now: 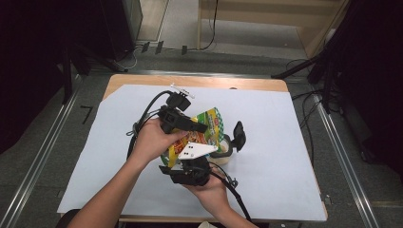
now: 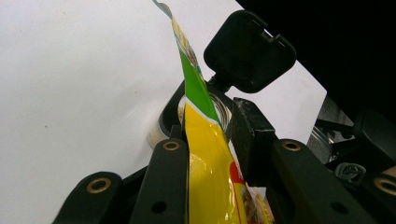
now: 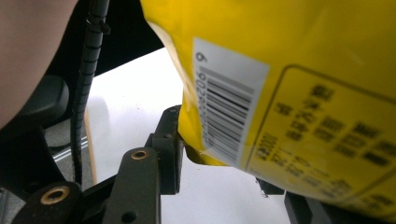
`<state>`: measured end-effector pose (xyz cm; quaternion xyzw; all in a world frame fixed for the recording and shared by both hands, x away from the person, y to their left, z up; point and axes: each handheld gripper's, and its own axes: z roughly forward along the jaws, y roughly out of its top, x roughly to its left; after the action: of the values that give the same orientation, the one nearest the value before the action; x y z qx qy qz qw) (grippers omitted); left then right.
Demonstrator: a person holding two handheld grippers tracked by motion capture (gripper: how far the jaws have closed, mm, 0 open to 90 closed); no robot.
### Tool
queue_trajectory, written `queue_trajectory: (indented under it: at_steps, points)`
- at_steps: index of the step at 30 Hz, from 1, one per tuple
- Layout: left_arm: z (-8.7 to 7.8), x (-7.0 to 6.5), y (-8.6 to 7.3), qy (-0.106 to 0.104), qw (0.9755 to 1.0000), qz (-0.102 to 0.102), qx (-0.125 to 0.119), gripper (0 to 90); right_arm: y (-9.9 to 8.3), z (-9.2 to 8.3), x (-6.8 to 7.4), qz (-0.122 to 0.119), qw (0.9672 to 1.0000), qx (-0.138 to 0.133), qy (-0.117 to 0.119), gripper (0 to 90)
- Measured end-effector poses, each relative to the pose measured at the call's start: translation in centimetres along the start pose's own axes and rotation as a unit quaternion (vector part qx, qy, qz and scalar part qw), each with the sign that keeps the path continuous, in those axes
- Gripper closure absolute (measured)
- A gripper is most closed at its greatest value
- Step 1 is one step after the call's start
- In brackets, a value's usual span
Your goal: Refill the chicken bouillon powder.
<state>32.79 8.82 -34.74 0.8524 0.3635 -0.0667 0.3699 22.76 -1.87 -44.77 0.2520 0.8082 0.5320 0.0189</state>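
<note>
The right gripper (image 1: 202, 159), nearest the person, pinches the bag's (image 1: 209, 124) lower end between its jaws to steady it. The left gripper (image 1: 197, 127) clamps its upper part, tilting the bag over the open jar (image 1: 222, 153) on the worktop (image 1: 285, 142), likely for pouring. The jar's hinged lid (image 1: 238, 135) stands open behind it.
</note>
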Motion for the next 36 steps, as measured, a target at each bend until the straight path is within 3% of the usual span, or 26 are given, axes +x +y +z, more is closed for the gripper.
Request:
queue_trajectory:
  at_steps: [28,36]
  points:
    - [0.19,0.5,0.86,-0.013,0.9998,-0.007,0.011,75.4,0.63,-0.1,-0.18,0.025,0.9997,0.002,0.003,59.1]
    - [-0.05,0.05,0.86,-0.003,0.9999,-0.002,0.01,75.3,0.73,-0.17,-0.01,0.021,0.9998,0.0,0.002,60.8]
